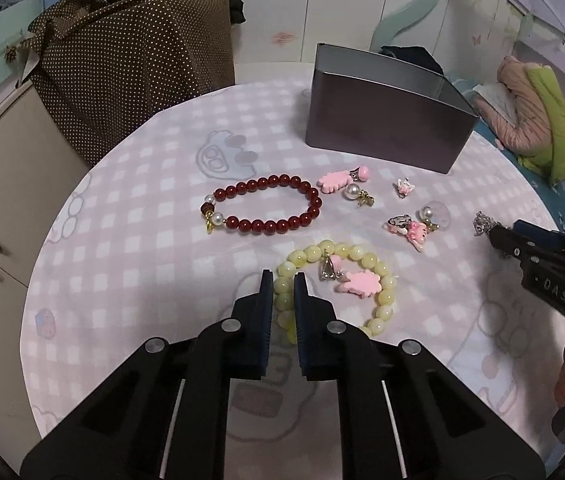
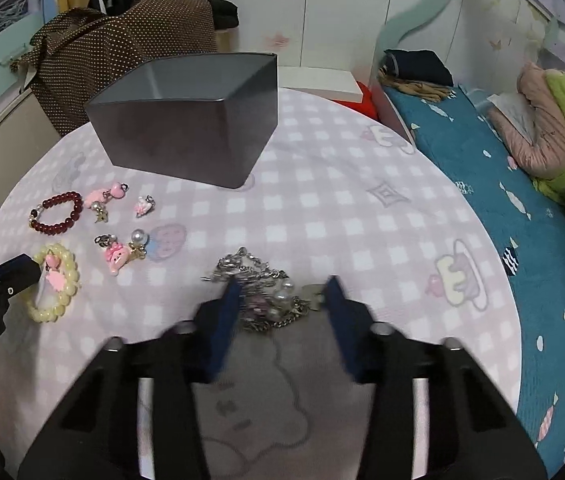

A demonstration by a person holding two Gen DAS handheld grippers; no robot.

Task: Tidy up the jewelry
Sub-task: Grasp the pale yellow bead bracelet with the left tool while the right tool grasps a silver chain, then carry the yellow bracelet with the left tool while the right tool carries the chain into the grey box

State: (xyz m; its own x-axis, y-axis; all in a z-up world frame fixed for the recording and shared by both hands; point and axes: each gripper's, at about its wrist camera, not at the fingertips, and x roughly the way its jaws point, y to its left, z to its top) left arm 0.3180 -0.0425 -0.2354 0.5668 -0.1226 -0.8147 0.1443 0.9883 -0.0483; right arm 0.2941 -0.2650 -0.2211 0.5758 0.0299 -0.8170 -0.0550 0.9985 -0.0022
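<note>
Left hand-held gripper (image 1: 283,280) fingers nearly closed; right hand-held gripper (image 2: 284,286) spread wide.

Left wrist view: you look low and close across the tabletop (image 1: 142,240) toward the far wall. Right wrist view: same heading, from farther right, beside the bed (image 2: 482,184). Shared: tin (image 1: 386,120) (image 2: 186,120), red bracelet (image 1: 266,204) (image 2: 58,213), yellow bracelet (image 1: 378,280) (image 2: 64,280).

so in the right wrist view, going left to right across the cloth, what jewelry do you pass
yellow bracelet and red bracelet → pink charms → silver chain between the right gripper fingers
</note>
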